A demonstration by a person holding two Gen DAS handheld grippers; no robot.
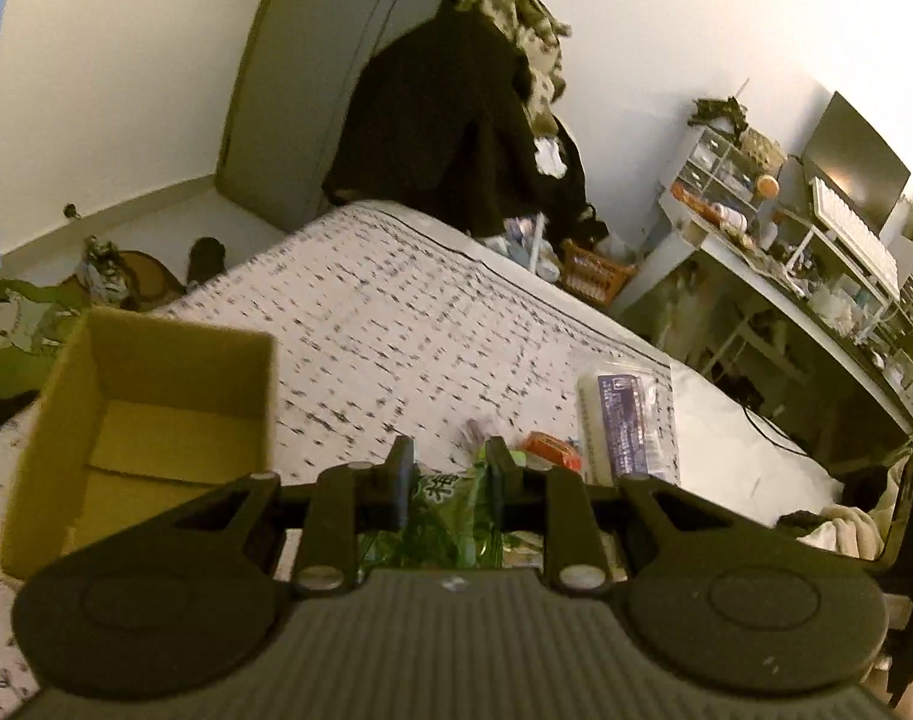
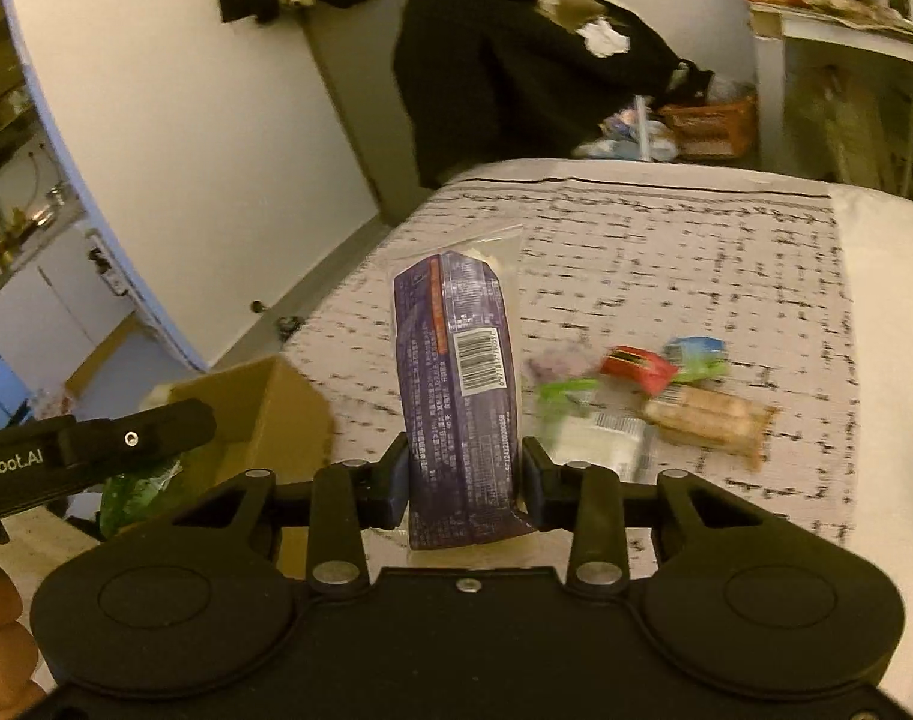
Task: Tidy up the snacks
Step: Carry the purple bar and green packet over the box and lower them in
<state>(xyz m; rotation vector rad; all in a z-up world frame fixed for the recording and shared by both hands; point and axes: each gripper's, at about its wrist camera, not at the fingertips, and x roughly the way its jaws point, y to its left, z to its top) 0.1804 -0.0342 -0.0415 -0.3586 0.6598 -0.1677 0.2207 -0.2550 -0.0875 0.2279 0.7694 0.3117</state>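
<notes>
Bed (image 2: 696, 252) strewn with snacks; left claw (image 1: 450, 468) grips green packet (image 1: 444, 516), right claw (image 2: 465, 480) purple packet (image 2: 456, 390).

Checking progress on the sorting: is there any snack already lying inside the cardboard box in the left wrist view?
No: the cardboard box shows only its bare bottom flaps, with no packet inside.

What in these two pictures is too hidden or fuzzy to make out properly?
- Green packet, left wrist view: mostly hidden behind the left gripper, so its full label is unreadable.
- Small snacks on the bed, right wrist view: smeared by motion blur; brands unreadable.
- Purple packet, right wrist view: small print too fine; bottom covered by the right gripper.
- Cardboard box, left wrist view: near floor hidden by the gripper body.
</notes>
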